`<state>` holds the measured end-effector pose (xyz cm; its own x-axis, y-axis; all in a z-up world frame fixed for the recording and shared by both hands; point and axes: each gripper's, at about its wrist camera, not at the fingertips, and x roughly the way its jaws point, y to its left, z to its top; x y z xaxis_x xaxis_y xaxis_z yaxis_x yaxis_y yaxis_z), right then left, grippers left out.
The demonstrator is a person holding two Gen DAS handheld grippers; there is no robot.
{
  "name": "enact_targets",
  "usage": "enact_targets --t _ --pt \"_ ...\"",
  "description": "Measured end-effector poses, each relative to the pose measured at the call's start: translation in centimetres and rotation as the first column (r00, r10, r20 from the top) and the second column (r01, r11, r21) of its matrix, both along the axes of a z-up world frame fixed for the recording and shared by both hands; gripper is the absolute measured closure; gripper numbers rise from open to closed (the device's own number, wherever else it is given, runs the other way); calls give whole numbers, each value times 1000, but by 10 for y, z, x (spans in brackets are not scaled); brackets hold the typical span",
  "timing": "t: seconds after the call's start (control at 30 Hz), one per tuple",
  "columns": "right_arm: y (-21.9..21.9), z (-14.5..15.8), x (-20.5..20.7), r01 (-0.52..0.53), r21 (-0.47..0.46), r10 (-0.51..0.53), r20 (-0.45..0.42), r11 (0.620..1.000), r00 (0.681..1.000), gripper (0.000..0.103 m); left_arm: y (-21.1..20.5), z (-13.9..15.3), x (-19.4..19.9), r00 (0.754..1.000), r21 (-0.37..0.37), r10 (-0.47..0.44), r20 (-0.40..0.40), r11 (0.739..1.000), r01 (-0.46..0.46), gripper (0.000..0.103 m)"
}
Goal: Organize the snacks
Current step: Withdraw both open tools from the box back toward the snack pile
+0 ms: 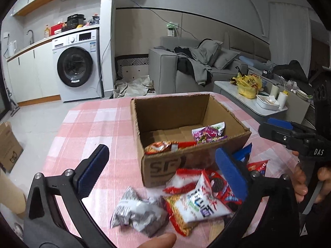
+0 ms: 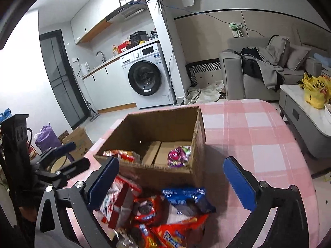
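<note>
Open cardboard box (image 1: 165, 166), snack packets (image 1: 198, 202) beside

Your box (image 1: 186, 132) open-topped, back half of its floor bare, snack pile (image 1: 190, 196) crowding its near wall, table (image 2: 258, 140) right free.

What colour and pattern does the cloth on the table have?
The tablecloth is pink and white, in a check pattern. It shows best in the right wrist view.
</note>
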<state>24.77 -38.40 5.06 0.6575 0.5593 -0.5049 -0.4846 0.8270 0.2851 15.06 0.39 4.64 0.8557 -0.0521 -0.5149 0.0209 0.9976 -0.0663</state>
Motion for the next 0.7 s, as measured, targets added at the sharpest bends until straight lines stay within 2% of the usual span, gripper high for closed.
enact_targets --t 0.1,0.37,0.53,0.7 --pt "-6 -3 -13 -5 -1 5 11 1000 1000 0 2 -3 -14 1000 0 10 -4 1000 -10 0" --pt "-20 -20 -31 -57 41 60 -59 998 996 0 8 -18 -43 1000 -1 14 -1 1000 -14 0" --pt "-19 -32 -40 -93 -2 92 -75 996 993 0 13 -26 -48 1000 -2 16 -16 1000 -16 0" --pt "-14 -43 -46 -66 -51 62 -78 997 995 0 17 -32 -54 1000 7 31 -5 1000 -31 0"
